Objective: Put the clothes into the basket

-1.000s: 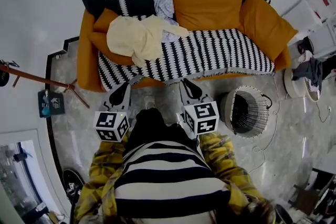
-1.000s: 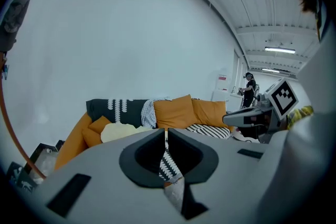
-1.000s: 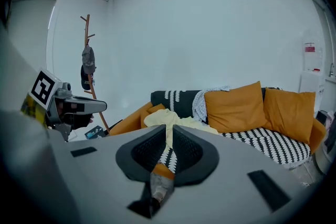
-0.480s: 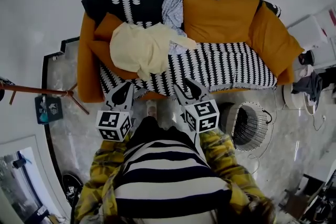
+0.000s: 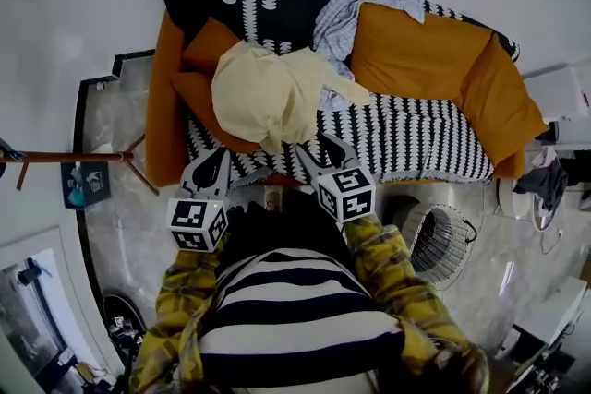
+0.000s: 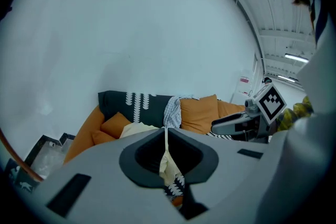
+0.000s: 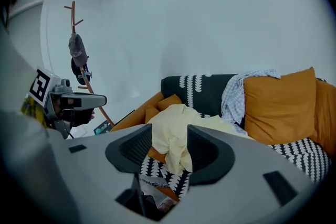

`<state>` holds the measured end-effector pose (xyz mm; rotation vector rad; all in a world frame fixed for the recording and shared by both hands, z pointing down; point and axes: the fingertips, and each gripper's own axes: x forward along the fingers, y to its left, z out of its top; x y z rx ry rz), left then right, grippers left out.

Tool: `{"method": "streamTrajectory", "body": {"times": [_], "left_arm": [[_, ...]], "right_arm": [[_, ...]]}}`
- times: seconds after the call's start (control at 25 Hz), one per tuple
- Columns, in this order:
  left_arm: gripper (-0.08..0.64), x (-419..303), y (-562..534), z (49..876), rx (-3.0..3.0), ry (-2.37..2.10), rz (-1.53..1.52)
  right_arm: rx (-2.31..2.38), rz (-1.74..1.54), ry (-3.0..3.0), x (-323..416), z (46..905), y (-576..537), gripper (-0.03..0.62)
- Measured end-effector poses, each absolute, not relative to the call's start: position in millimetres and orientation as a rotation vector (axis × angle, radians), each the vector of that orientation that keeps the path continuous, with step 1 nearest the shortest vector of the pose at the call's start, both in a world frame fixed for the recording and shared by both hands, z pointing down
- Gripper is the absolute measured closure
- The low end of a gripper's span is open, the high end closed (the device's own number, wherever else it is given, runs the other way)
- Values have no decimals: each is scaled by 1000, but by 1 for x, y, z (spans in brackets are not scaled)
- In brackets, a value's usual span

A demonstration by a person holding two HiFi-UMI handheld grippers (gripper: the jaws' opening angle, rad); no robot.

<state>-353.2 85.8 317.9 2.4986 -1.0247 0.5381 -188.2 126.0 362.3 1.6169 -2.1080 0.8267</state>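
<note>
A cream garment (image 5: pixel 268 92) lies crumpled on the left half of the orange sofa (image 5: pixel 164 106), over its black-and-white throw. A blue-white checked garment (image 5: pixel 337 14) hangs over the backrest. The wire basket (image 5: pixel 443 240) stands on the floor to the right, below the sofa's front edge. My left gripper (image 5: pixel 219 155) is shut and empty, at the sofa's front edge. My right gripper (image 5: pixel 319 146) hovers just short of the cream garment's (image 7: pixel 173 128) lower edge. Its jaws are opening with nothing pressed between them; the garment shows beyond the gap.
Orange cushions (image 5: pixel 416 51) fill the sofa's right half. A wooden coat stand (image 5: pixel 74 159) leans at the left, with a small dark object (image 5: pixel 78 185) by its foot. More clothing (image 5: pixel 543 180) lies piled at the far right. The marble floor runs along the sofa's front.
Both grippers have moved forward to the sofa's front edge. The right gripper's jaws have gone from shut to open. The left jaws stay shut.
</note>
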Motion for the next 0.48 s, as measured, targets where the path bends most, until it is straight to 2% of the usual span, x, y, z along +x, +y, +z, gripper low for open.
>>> {"method": "streamTrajectory", "body": {"times": [0.48], "left_arm": [[532, -353, 52, 363, 2258, -1196, 597]], "right_arm": [[1313, 914, -2138, -193, 427, 52, 379]]}}
